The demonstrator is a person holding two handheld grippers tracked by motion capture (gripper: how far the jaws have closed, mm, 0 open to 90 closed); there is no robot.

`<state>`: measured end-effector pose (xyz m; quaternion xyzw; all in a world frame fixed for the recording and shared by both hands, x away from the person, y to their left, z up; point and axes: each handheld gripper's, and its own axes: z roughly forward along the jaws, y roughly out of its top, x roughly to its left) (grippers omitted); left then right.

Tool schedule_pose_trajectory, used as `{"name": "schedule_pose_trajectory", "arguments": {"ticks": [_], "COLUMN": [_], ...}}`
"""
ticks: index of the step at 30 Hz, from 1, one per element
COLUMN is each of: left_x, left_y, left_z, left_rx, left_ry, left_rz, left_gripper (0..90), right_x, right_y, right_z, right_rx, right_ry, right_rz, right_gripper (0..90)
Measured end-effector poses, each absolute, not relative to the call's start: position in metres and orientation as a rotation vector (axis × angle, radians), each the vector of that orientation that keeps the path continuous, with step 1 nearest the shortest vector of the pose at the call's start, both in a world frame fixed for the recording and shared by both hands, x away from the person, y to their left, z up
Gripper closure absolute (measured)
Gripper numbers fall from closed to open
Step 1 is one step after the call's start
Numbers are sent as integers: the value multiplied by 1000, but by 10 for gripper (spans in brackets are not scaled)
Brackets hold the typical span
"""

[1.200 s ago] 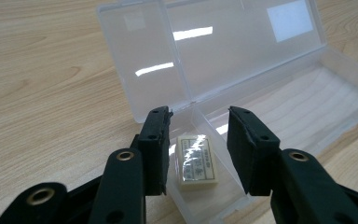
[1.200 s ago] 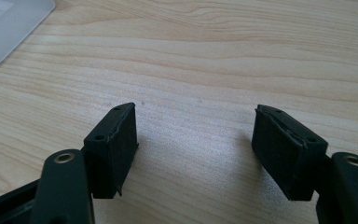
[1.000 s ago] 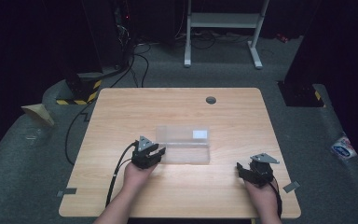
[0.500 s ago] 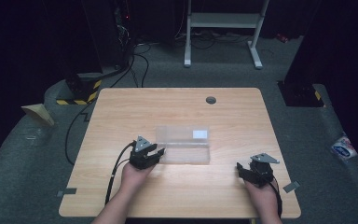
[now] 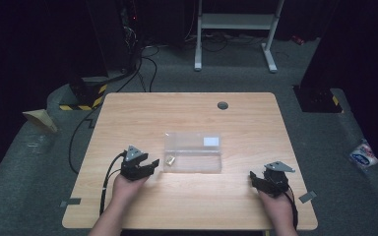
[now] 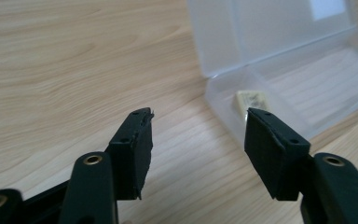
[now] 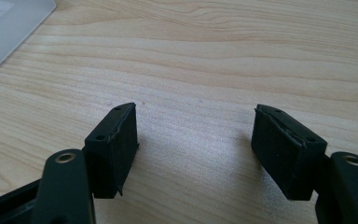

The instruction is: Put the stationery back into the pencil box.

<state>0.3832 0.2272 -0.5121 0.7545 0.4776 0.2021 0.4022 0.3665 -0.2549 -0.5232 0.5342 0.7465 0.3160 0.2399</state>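
Note:
A clear plastic box (image 5: 197, 164) lies open at the table's middle, its lid (image 5: 189, 140) standing up behind with a white label (image 5: 210, 141). A small pale yellow piece (image 5: 170, 159) rests inside at the box's left end. My left gripper (image 5: 152, 165) sits just left of the box, and its jaws have just been opening with nothing between them. In the left gripper view, the left gripper (image 6: 198, 116) faces the box (image 6: 284, 60) and the piece (image 6: 254, 100). My right gripper (image 5: 254, 181) stands open over bare wood near the front right. The right gripper (image 7: 196, 109) holds nothing.
The wooden table (image 5: 128, 113) has a round grommet hole (image 5: 222, 105) near its far edge. A corner of the box (image 7: 9, 28) shows at the top left of the right gripper view. Cables (image 5: 142, 64) and a white stand (image 5: 236, 22) are on the floor beyond the table.
My left gripper has drawn back leftward from the box's left end and its jaws have spread. The right gripper has stayed in place.

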Motion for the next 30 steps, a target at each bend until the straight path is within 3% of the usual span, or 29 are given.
{"name": "schedule_pose_trajectory", "arguments": {"ticks": [8, 15, 30], "left_x": [371, 346, 339], "left_y": [279, 303, 303], "left_z": [-521, -530, -530], "left_rx": [1948, 1984, 1983], "left_ry": [1312, 1323, 1334], "left_rz": [525, 590, 593], "left_gripper": [347, 172, 161], "right_x": [366, 366, 366], "right_y": [-255, -255, -255], "right_z": [-523, -523, -523], "right_rx": [1466, 1461, 1461], "right_ry": [2044, 2044, 2042], "right_rz": [868, 866, 865], "right_gripper": [311, 312, 315]}}
